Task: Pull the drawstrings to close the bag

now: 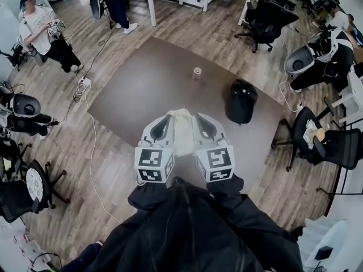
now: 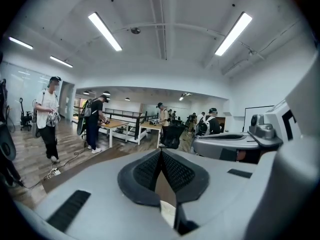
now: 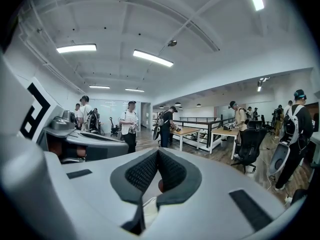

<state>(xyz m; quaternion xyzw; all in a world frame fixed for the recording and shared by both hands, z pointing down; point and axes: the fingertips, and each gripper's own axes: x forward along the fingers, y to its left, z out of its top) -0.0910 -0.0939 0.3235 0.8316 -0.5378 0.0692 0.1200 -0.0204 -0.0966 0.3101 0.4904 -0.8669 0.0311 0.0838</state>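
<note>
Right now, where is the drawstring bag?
Head view, centre: the bag is held between the left gripper and right gripper, both shut on it, above the near edge of the brown table; the black backpack lies to its right.

brown surface [image 1: 130,95]: bare left half | small cup [image 1: 197,72]: upright, mid-surface | black backpack [image 1: 242,101]: right of cup, apart

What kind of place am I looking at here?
Probably an open-plan office or lab workspace: long desks, wheeled office chairs on a wood floor, strip lights overhead, and several people standing about with equipment.
</note>
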